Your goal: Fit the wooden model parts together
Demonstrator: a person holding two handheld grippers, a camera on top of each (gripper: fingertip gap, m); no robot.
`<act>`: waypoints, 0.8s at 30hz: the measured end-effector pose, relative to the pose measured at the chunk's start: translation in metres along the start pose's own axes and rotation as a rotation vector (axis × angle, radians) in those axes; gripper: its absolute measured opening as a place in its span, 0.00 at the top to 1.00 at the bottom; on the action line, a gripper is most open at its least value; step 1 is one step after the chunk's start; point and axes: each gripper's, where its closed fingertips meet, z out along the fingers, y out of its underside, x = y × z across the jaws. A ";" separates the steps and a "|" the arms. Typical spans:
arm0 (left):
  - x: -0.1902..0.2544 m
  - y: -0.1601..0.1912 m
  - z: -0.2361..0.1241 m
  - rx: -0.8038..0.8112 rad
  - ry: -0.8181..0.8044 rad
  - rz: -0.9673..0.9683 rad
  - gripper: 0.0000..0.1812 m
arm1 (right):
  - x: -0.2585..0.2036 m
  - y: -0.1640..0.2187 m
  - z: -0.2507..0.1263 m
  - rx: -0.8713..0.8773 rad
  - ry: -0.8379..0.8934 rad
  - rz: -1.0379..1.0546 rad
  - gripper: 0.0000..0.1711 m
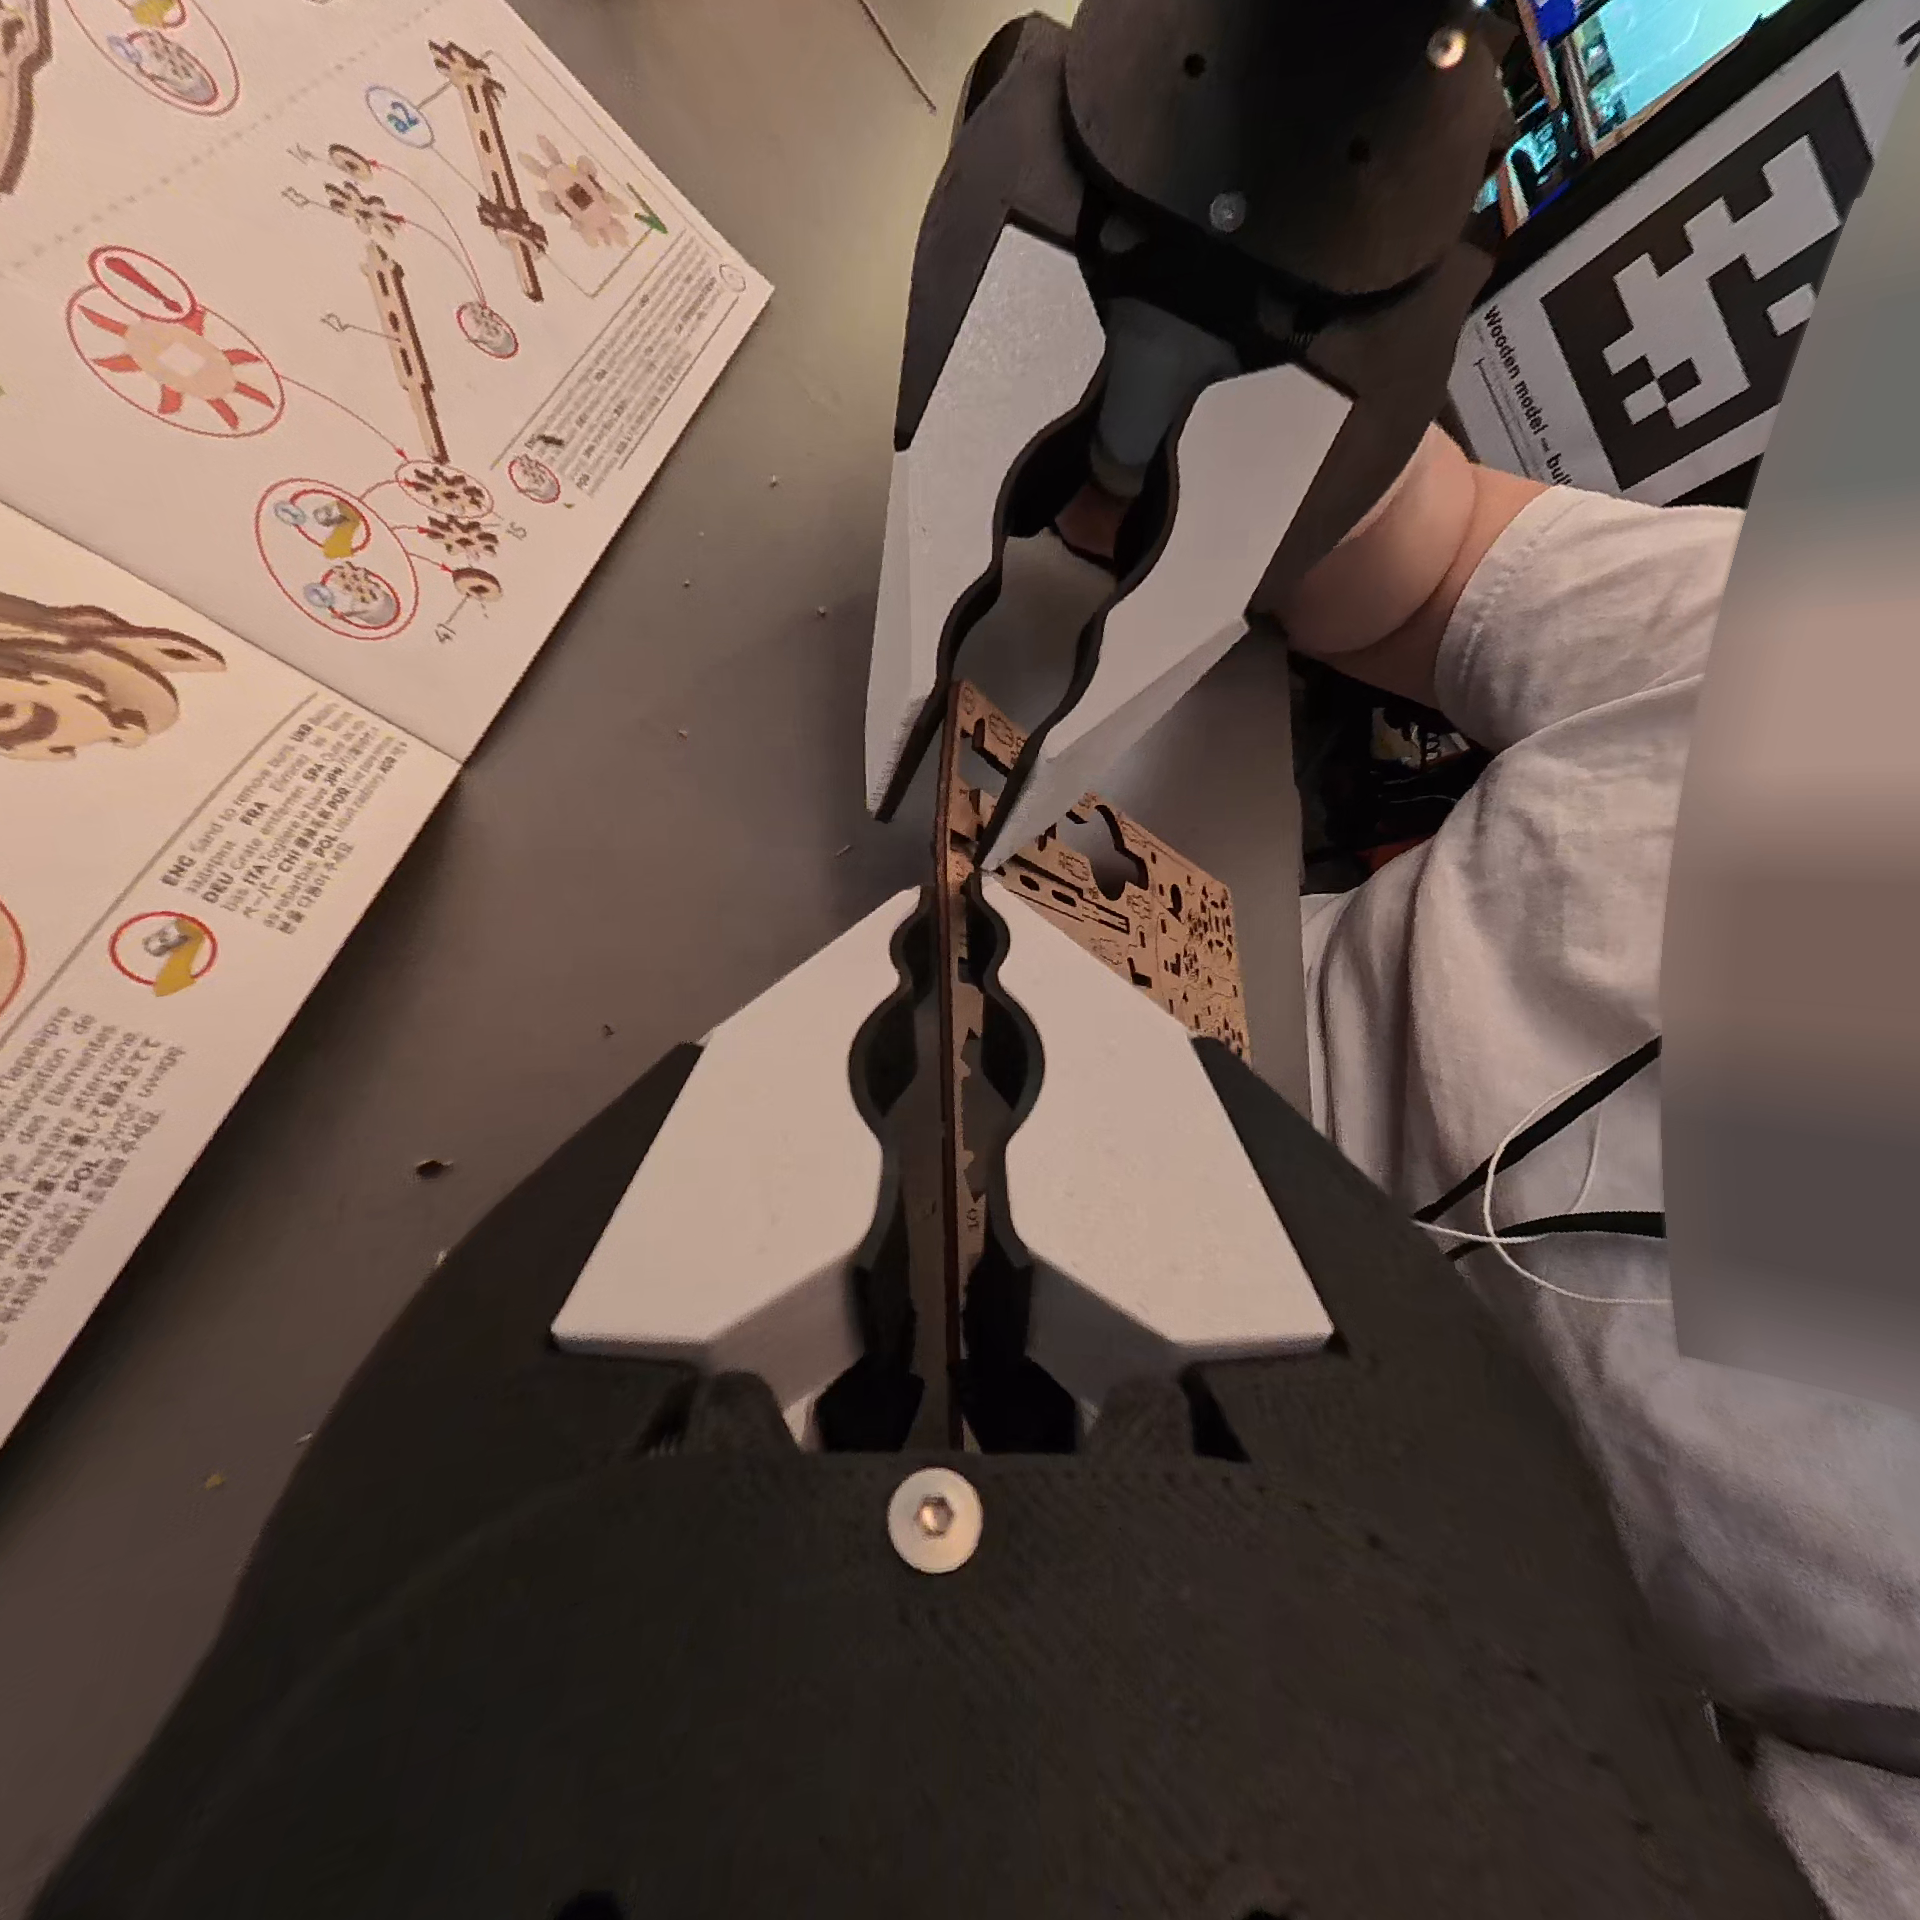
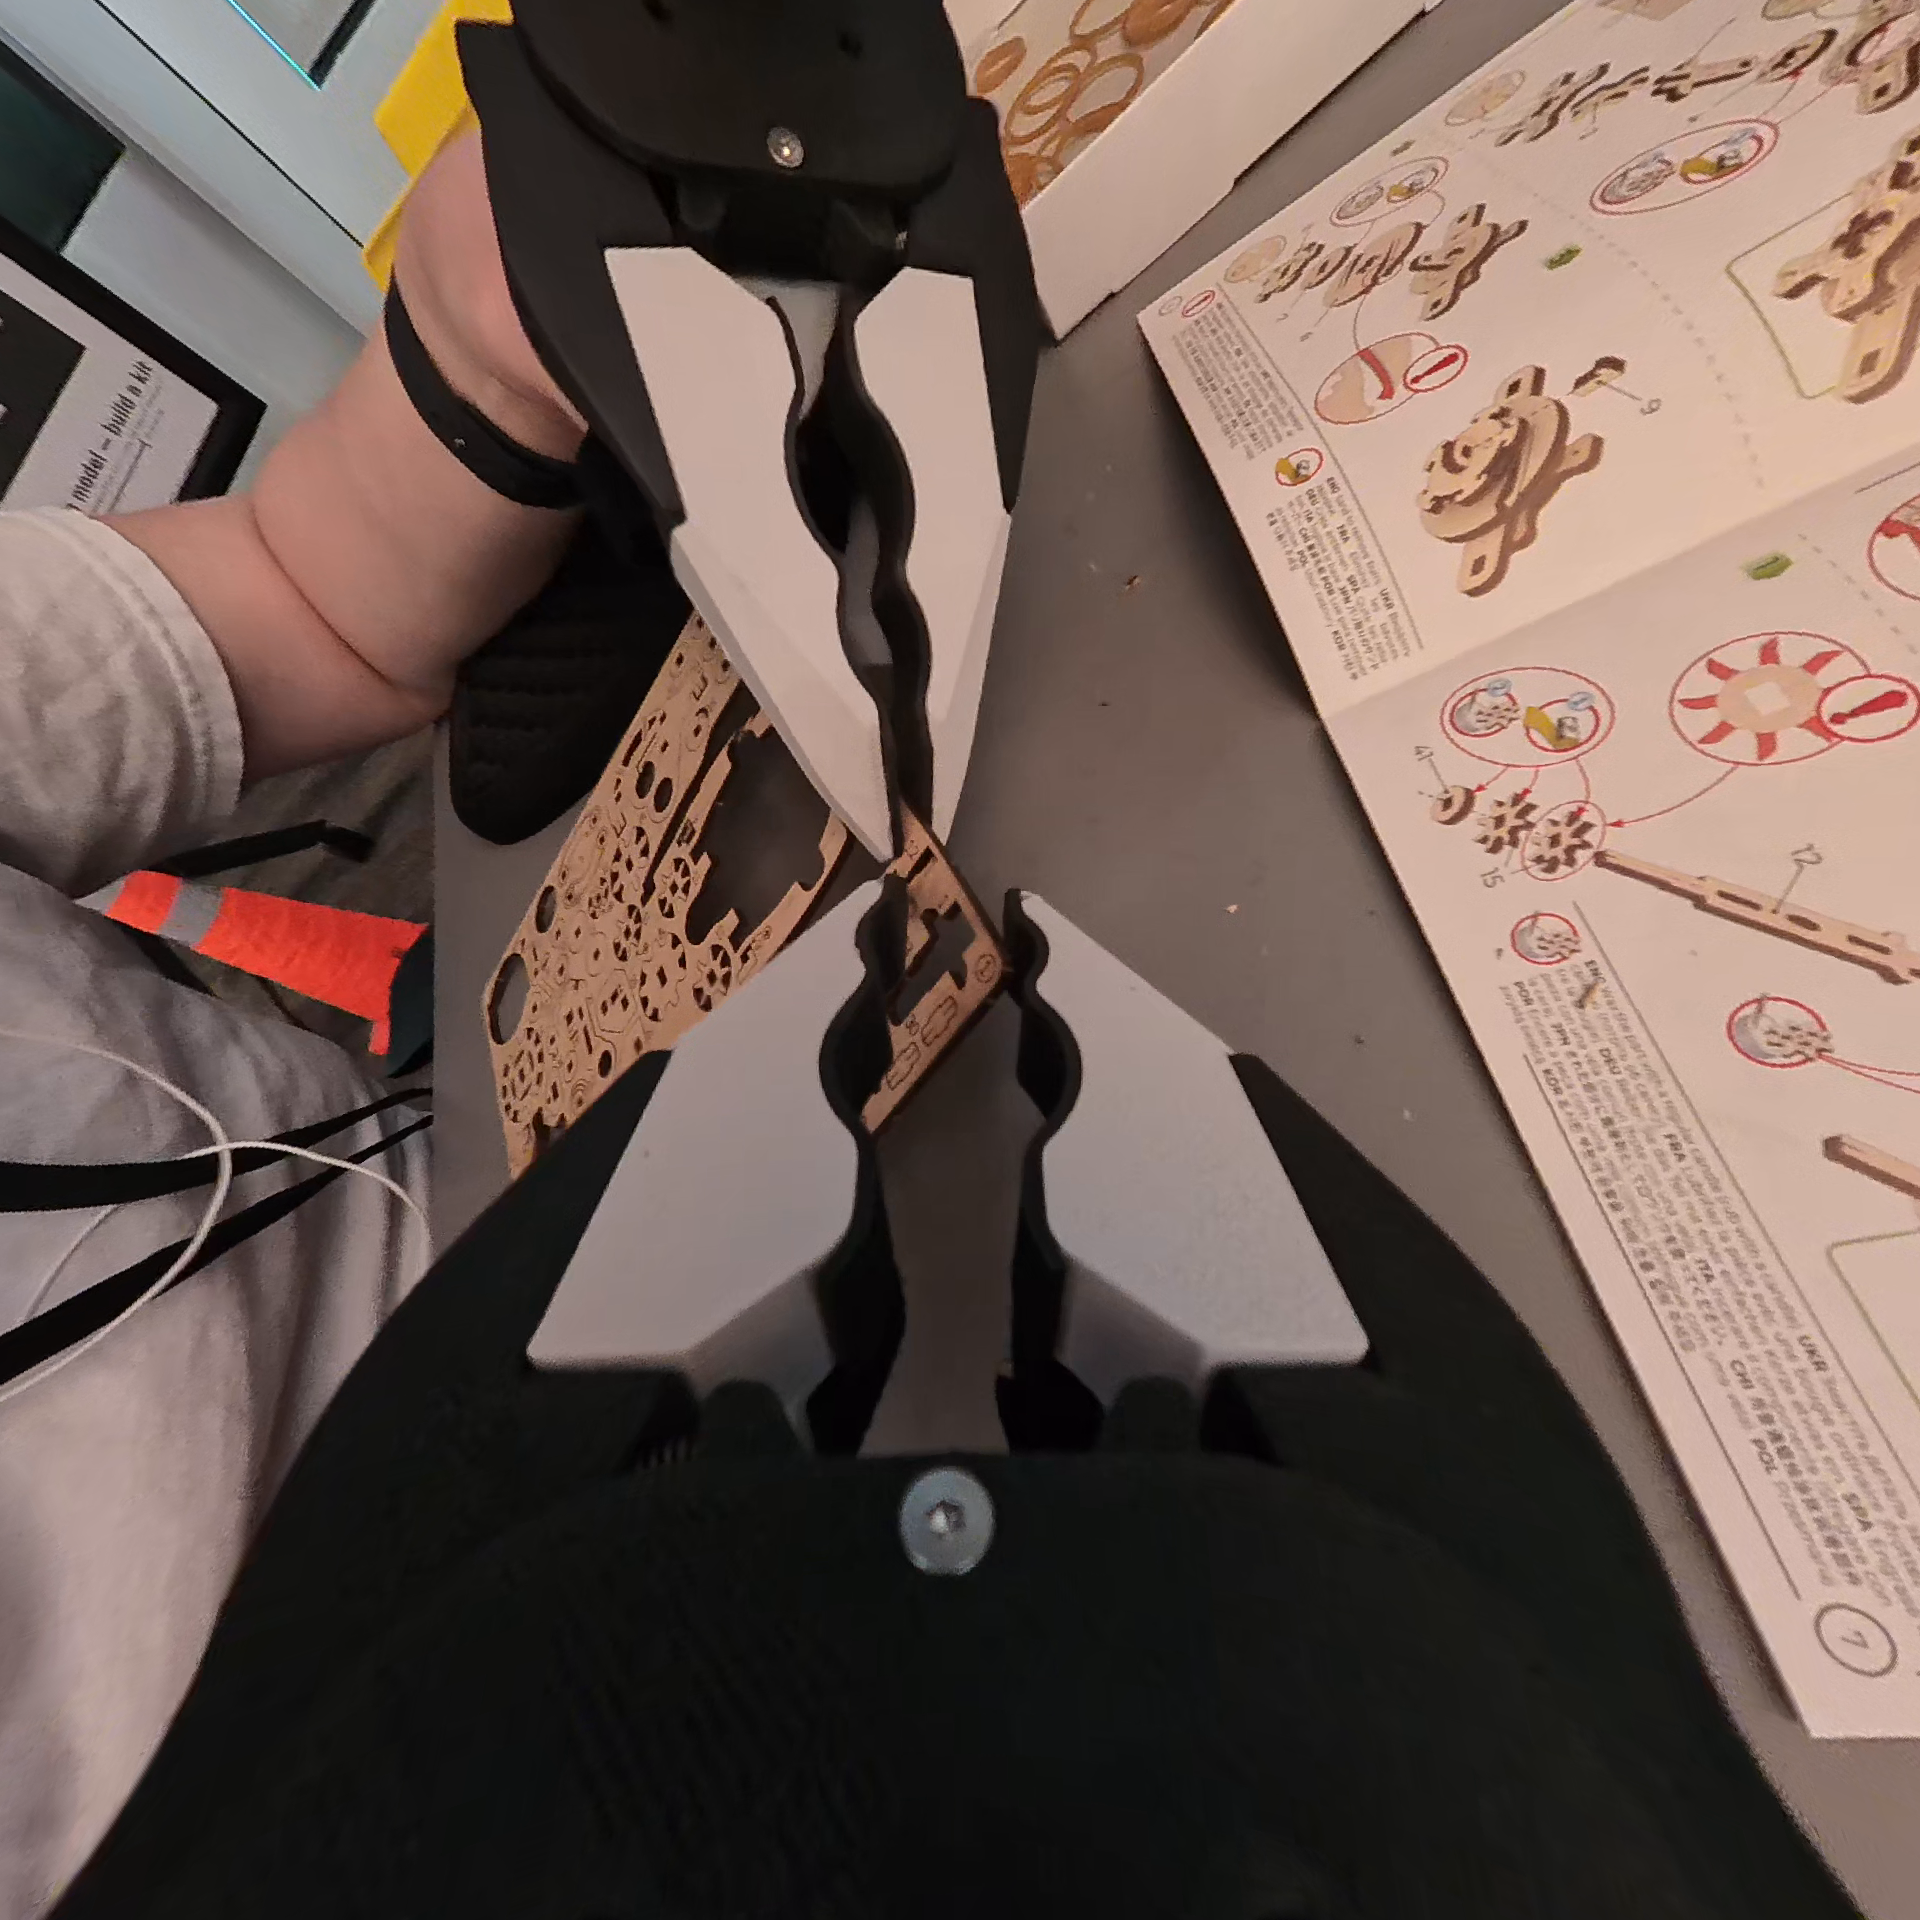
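Note:
A thin laser-cut wooden parts sheet [image 1: 1143,920] is held up over the grey table. My left gripper [image 1: 948,899] is shut on the sheet's edge, which runs edge-on between its fingers. In the right wrist view the sheet [image 2: 623,935] shows flat, with several cut-out holes, and the left gripper [image 2: 891,847] pinches its corner from above. My right gripper [image 2: 951,904] is open, its fingers on either side of that same corner. In the left wrist view the right gripper [image 1: 940,836] straddles the sheet's edge from above without closing on it.
An open instruction booklet [image 1: 312,416] lies on the table; it also shows in the right wrist view [image 2: 1558,727]. A white box with wooden rings [image 2: 1091,94] stands behind it. A person's arm and grey sleeve [image 2: 104,644], an orange-handled tool [image 2: 281,951] and cords [image 2: 156,1174] lie near the table edge. My two grippers' fingertips are within a few centimetres of each other.

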 end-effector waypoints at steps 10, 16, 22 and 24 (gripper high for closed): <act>0.011 -0.004 0.000 0.005 0.007 0.071 0.99 | -0.012 -0.003 -0.004 0.035 -0.161 0.150 0.92; 0.013 -0.004 0.002 0.008 0.025 0.045 0.99 | -0.014 -0.002 -0.006 0.025 -0.183 0.151 0.93; 0.011 0.002 0.006 -0.006 0.055 -0.032 0.99 | -0.012 0.006 -0.002 -0.024 -0.150 0.091 0.93; 0.009 0.002 0.006 0.001 0.045 -0.027 0.99 | -0.010 0.006 -0.002 -0.025 -0.144 0.085 0.93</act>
